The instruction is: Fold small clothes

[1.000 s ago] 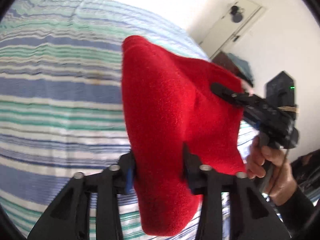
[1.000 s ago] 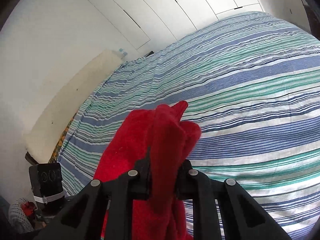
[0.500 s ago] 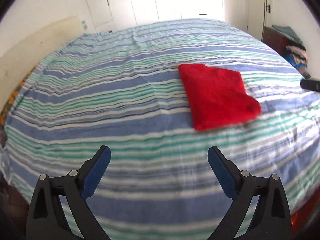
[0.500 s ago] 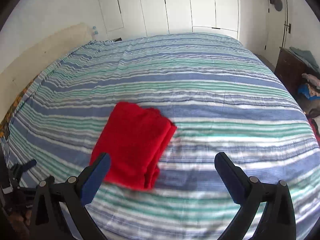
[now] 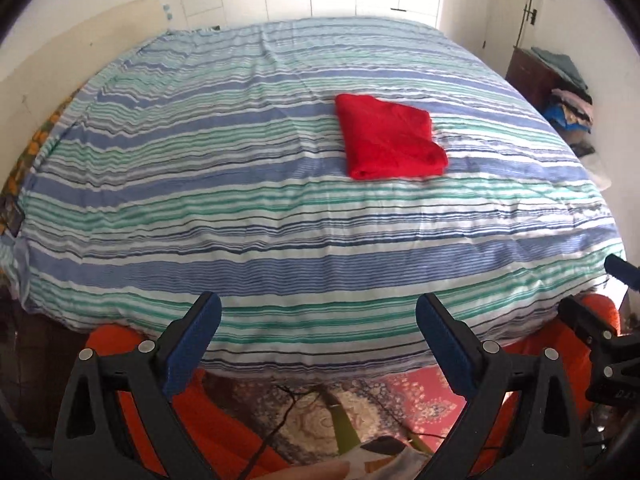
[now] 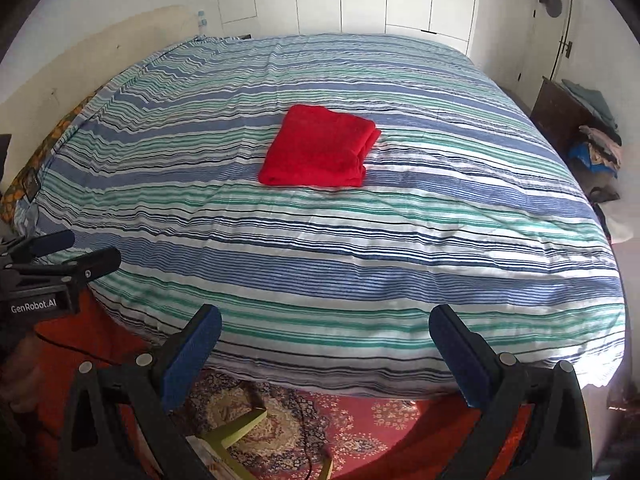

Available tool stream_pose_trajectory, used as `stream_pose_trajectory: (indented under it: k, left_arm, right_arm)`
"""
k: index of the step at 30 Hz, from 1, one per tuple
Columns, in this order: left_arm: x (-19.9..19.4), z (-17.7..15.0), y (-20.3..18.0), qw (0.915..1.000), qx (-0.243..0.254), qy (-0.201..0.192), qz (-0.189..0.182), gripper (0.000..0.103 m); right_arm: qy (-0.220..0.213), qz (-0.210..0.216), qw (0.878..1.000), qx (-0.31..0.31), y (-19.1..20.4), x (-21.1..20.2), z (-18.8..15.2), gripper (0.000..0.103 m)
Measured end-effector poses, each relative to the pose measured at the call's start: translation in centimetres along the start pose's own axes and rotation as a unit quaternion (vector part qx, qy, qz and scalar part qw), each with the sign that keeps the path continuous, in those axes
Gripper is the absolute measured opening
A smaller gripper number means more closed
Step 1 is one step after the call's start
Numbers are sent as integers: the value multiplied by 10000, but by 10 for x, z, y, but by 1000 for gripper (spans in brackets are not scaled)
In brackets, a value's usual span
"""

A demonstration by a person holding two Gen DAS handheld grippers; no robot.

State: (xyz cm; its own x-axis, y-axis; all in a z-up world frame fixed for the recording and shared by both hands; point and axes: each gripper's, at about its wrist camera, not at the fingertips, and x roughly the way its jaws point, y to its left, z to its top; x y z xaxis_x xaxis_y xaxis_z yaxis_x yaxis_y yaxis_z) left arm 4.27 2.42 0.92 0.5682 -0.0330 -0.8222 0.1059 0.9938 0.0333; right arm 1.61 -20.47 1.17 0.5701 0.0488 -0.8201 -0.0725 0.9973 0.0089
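Jaws of both grippers have just been opening and now stand wide apart with nothing between them: we see the left gripper (image 5: 318,322) and the right gripper (image 6: 324,334) above the near edge of the bed with the blue, green and white striped cover (image 6: 360,248). We find the folded red fleece garment (image 6: 318,152) lying flat near the middle of that bed, well apart from both grippers. Below the bed's edge we see a red patterned rug (image 6: 360,420).
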Motion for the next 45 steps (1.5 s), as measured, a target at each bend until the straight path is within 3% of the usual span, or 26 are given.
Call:
stream_pose_trajectory:
  k: [7,18,45]
  left_arm:
    - [-16,-6,-3,9997,94,-106,204,98]
    - [-16,-10,0,9996,39,-42,285,98]
    - [-18,-8,1,9998,74,-20,199,98]
  right_arm:
    - [-166,-90,9994,-277,17,-23,3,103]
    - [-98,-149,9994,-280,20,-21,4,103]
    - [-109,-89,9994,-311,27,-28,9,102]
